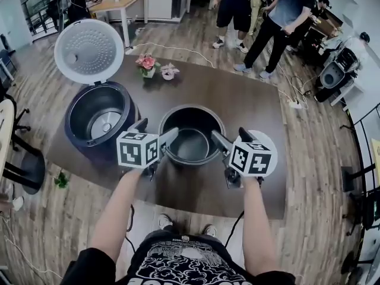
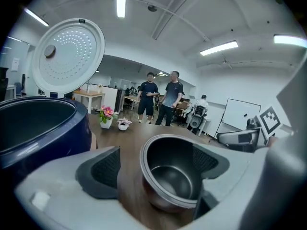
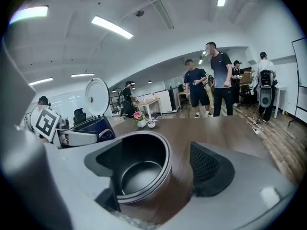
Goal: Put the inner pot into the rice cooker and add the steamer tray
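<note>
Between left tool (image 1: 157, 130) and right tool (image 1: 228, 134), the inner pot (image 1: 191, 144)

A round, dark metal inner pot (image 1: 192, 136) with a flared, silvery rim stands upright and empty on the brown wooden surface (image 1: 237, 94), outside the cooker. In the head view, the squat navy-blue rice cooker (image 1: 83, 149) sits to its left, near but apart. Its cavity is bare, with a silvery heating plate (image 1: 105, 124) showing at the bottom. Its round lid (image 1: 89, 51) is swung fully open and stands up behind the body, showing its pale, perforated inner face.
</note>
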### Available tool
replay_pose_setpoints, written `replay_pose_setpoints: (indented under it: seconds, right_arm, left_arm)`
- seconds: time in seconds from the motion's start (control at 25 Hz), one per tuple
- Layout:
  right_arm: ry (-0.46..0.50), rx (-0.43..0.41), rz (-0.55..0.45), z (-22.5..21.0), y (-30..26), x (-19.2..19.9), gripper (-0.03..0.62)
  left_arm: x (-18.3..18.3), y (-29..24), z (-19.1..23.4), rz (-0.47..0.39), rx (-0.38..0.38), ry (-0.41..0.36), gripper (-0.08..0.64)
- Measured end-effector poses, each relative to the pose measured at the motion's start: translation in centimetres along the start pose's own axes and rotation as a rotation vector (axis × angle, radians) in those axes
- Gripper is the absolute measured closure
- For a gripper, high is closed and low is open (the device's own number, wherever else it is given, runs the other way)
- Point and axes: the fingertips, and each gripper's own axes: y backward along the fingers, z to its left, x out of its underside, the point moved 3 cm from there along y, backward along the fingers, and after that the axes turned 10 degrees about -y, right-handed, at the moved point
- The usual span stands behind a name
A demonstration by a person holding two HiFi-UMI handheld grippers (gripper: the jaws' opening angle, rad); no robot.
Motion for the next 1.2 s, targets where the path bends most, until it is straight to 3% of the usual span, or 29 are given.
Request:
replay_pose_setpoints:
  seconds: [0.32,0.48,0.92,1.2]
  right_arm:
    - [-0.044,0.056,0.047,0.4,-1.7,1.5,0.196]
    - [-0.079,0.064,0.066,0.3,-2.2,2.4,0.226]
    - [-0.106,0.064,0.171,-1.7,-3.2,4.0,0.304]
    - [-0.081,0.058,0.236,-2.8,-4.0,4.2,0.428]
  left_arm:
    - [2.0,-1.5,0.9,0.051,0.107,0.053,0.077]
    - [2.9,-2.1,1.1,0.080,0.141,0.091,0.115]
    - [3.6,-3.2,0.1,0.109,0.153,0.145,0.266]
    - [3.9,-3.6,0.4,0.131,0.098,0.198,0.387]
